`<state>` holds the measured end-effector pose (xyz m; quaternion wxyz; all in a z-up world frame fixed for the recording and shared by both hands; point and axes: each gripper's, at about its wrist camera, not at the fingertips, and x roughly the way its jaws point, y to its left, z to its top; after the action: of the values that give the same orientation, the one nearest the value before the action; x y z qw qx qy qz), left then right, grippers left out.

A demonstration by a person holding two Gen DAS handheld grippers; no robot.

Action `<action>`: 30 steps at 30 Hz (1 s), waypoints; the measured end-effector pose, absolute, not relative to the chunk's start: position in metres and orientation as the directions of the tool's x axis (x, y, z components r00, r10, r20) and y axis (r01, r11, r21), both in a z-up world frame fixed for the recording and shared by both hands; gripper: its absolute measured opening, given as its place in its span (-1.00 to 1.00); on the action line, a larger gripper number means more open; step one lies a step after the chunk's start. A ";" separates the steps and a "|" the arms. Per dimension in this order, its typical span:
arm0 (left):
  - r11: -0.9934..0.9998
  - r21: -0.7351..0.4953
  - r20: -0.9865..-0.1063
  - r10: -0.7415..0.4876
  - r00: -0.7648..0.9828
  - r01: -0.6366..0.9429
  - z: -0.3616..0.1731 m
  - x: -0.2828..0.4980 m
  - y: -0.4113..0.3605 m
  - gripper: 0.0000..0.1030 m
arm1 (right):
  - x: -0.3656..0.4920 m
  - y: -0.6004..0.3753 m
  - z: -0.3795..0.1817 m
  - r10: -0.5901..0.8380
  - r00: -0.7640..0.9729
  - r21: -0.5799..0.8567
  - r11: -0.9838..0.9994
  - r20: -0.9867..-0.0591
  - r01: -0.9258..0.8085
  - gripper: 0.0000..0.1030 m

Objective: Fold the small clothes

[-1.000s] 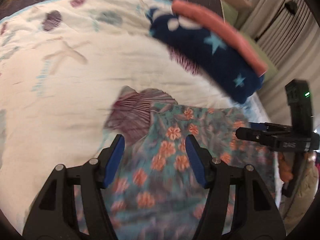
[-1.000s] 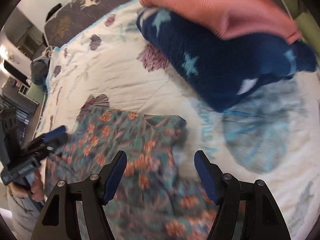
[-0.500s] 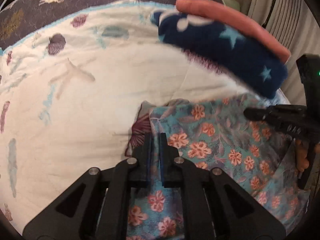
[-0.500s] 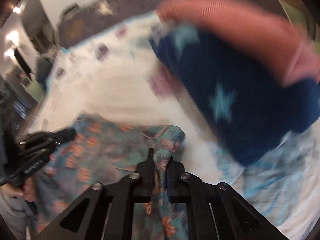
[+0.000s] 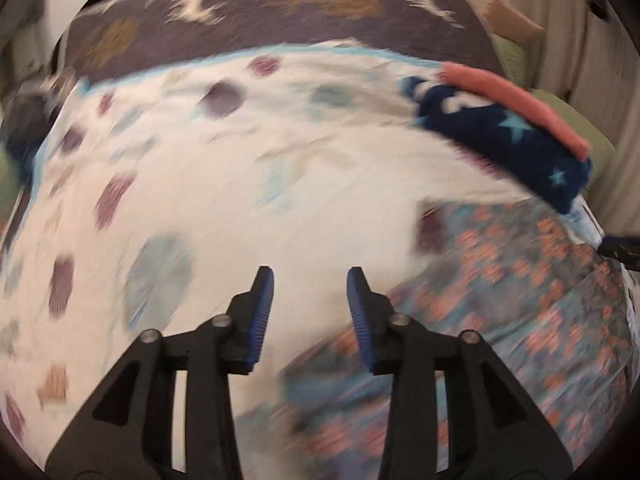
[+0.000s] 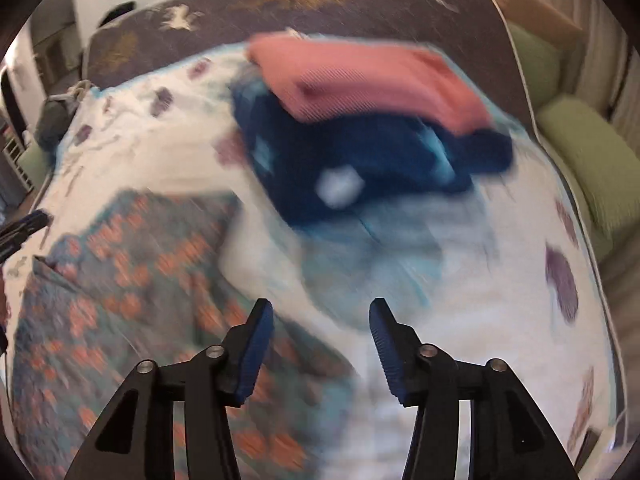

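A white quilt [image 5: 248, 168] with soft shell prints covers the bed, and on it lies the thin teal floral garment [image 5: 520, 312], flat and creased, beside a fuzzy navy starred fold [image 6: 360, 160] topped by a ribbed coral one [image 6: 368, 80]. Both the left tool [image 5: 310, 280] and right tool [image 6: 321, 312] are opening, ridged blue pads apart with nothing between them.
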<state>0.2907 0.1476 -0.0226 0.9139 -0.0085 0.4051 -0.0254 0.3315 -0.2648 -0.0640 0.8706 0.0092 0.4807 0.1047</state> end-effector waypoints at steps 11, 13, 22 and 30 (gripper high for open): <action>0.971 -0.236 -0.771 -0.164 0.616 -0.037 -0.059 0.268 0.168 -0.88 | 0.332 -0.290 -0.088 0.468 0.479 0.514 0.857 -0.743 -0.042 -0.92; 0.975 -0.216 -0.780 -0.138 0.611 -0.055 -0.063 0.264 0.170 -0.88 | 0.324 -0.304 -0.085 0.409 0.530 0.498 0.867 -0.743 0.029 -0.92; 0.947 -0.310 -0.750 -0.190 0.633 -0.084 -0.049 0.252 0.182 -0.60 | 0.311 -0.325 -0.081 0.424 0.570 0.565 0.820 -0.704 0.087 -0.19; 0.954 -0.298 -0.716 -0.202 0.668 -0.031 -0.032 0.169 0.195 -0.01 | 0.225 -0.343 -0.059 0.405 0.562 0.476 0.879 -0.722 -0.022 -0.05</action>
<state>0.1693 0.1955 -0.0316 0.9019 -0.1440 0.4045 -0.0474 0.2247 -0.3426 -0.0593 0.8579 0.2120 0.4513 0.1244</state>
